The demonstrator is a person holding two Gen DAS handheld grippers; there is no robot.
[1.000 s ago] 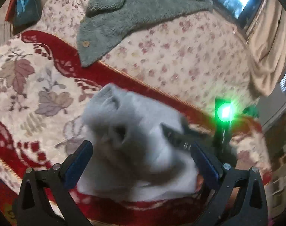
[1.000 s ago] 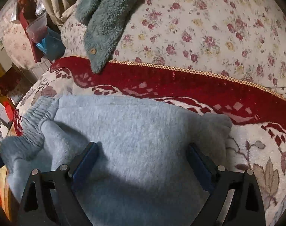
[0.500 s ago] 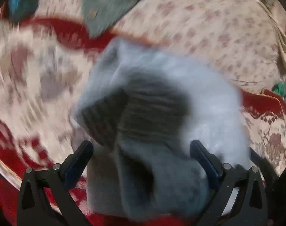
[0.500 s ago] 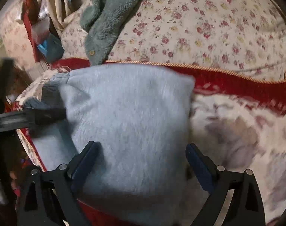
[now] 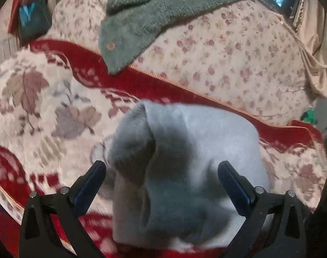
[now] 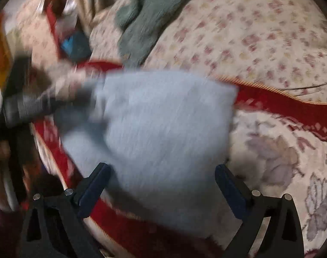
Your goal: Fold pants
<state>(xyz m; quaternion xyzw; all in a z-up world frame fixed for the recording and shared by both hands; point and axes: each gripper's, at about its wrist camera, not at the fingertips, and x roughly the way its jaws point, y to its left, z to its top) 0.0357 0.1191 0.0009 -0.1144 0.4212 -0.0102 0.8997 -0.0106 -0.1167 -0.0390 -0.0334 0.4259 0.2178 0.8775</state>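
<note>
Pants (image 5: 184, 167) fill the left wrist view, a folded grey fleece bundle lying on the bed's red-and-cream blanket (image 5: 34, 99). The left gripper (image 5: 162, 180) looks down over them, fingers (image 5: 92, 180) spread wide and holding nothing, and the bundle lies between and beneath them. A darker ribbed cuff rolls over the bundle's left side, near the left finger. Behind, a floral quilt (image 5: 227, 60) rises past the blanket's gold-edged red border, with a green fleece garment (image 5: 142, 17) draped over it, its tip reaching the red border. A window shows top right, a beige curtain (image 5: 318, 49) beside it.

Over to the right wrist view, and it's blurred. The right gripper (image 6: 163, 180) hangs above the same bundle (image 6: 154, 129), fingers (image 6: 230, 185) wide apart and empty, cloth spread between them. At far left the other gripper (image 6: 28, 105) shows as a dark smear touching the bundle's left edge. The blanket's leaf pattern runs off to the right, with the quilt and green garment behind.
</note>
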